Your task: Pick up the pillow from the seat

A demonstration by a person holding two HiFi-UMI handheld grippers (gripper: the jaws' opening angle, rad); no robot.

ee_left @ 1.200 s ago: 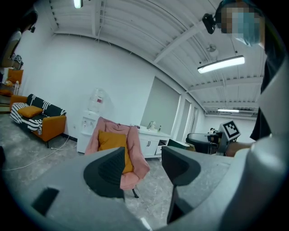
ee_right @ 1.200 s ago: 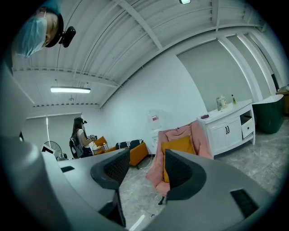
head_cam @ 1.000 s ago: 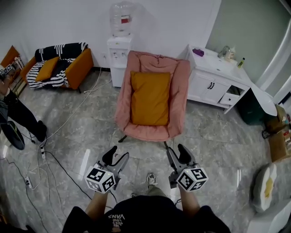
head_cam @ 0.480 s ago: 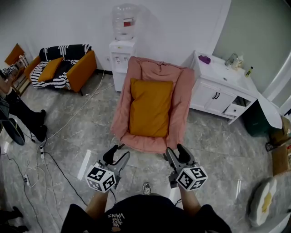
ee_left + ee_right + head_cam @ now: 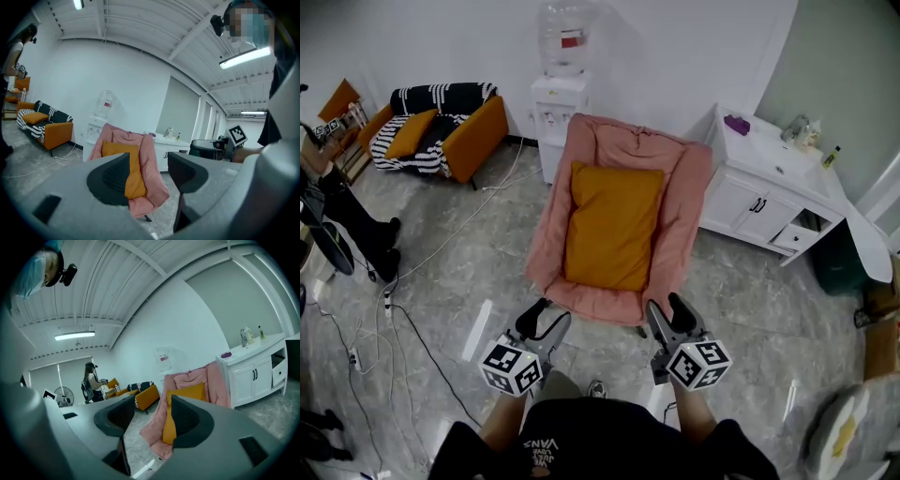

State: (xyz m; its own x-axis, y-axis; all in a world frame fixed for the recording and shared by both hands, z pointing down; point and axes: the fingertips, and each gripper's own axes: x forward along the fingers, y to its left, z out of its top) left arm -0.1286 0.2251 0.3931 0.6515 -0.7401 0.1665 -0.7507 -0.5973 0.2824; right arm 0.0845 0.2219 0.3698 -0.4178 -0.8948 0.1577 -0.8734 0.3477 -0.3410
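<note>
Both left claw (image 5: 546, 323) and right claw (image 5: 667, 314) gape empty before the chair (image 5: 684, 206); its soft, light pillow (image 5: 612, 225) likely pinches best at near corners.

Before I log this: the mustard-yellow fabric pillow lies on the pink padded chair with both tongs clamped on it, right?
No: the head view shows left tongs and right tongs open, short of the pink padded chair; the mustard-yellow fabric pillow lies there.
</note>
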